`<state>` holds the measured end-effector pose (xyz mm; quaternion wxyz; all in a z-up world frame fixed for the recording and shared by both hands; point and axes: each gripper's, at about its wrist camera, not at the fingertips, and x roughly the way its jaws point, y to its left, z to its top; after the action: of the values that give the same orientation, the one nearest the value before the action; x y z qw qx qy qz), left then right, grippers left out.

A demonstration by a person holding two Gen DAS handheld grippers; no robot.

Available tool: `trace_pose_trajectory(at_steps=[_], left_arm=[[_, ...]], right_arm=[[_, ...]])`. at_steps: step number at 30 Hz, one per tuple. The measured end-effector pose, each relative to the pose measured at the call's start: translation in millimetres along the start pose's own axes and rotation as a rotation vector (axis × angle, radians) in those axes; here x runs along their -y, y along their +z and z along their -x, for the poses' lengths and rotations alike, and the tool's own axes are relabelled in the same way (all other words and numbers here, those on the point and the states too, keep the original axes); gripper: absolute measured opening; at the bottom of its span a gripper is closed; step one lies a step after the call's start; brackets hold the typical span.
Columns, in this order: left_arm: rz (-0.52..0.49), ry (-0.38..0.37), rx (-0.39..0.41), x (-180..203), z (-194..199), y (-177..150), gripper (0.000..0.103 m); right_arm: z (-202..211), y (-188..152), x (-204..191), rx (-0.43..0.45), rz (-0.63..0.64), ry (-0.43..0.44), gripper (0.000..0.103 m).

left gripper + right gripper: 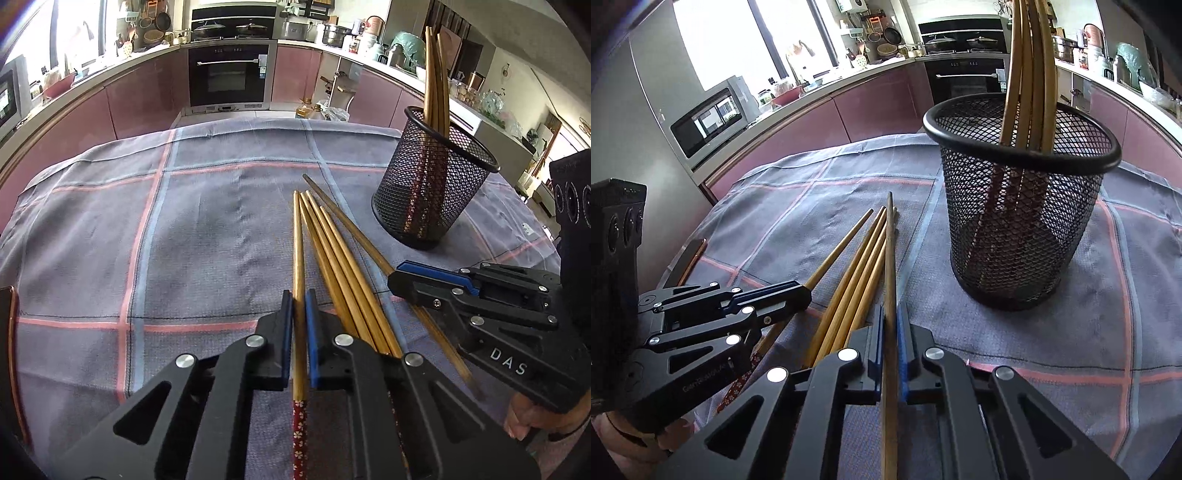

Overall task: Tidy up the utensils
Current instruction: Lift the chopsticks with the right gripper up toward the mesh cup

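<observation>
— Chopsticks, a whole row of them on the checked cloth (110,229). What's at the far left?

— The left gripper (299,314). Its two blue-padded fingers (312,332) are clenched on the leftmost chopstick (298,243), the pale one with a red flowered end. That stick lies almost straight away from the gripper, tip pointing toward the oven (229,74) at the back of the kitchen.

— And beside it?

— Three loose chopsticks (332,251) lie just to its right, side by side and touching one another, flat on the cloth. Their near ends run under the left gripper's frame, so I cannot see where they finish.

— Then the darker one?

— Yes, the brown chopstick (889,266), the next one along. The right gripper (891,332) has it pinched between its fingers (904,347). From the right wrist view the stick runs straight up the middle of the jaws; its tip reaches farther across the cloth than the tips of the pale ones.

— Is it lifted?

— I cannot tell; it looks low, close over the others.

— And furthest right?

— The black mesh cup (430,192), standing upright on the cloth, near the tips but apart from them. Several chopsticks (1030,74) already stand in it, patterned ends down, leaning against the far rim.
</observation>
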<state>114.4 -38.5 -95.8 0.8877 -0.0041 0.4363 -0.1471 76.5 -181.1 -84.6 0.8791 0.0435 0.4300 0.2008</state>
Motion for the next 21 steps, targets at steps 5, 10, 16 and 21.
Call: trace_pose_trajectory(at_steps=[5, 10, 16, 21], left_arm=[[-0.006, -0.02, 0.02, 1, 12, 0, 0.008], [-0.023, -0.05, 0.054, 4, 30, 3, 0.008], [-0.04, -0.105, 0.1, 9, 53, 7, 0.008], [-0.055, -0.147, 0.135, 15, 72, 13, 0.008]], right_arm=[[12, 0, -3, 0.014, 0.011, 0.04, 0.006], [27, 0, -8, 0.038, 0.03, 0.07, 0.006], [50, 0, -8, 0.09, 0.032, 0.095, 0.006], [70, 0, -4, 0.14, 0.029, 0.103, 0.006]])
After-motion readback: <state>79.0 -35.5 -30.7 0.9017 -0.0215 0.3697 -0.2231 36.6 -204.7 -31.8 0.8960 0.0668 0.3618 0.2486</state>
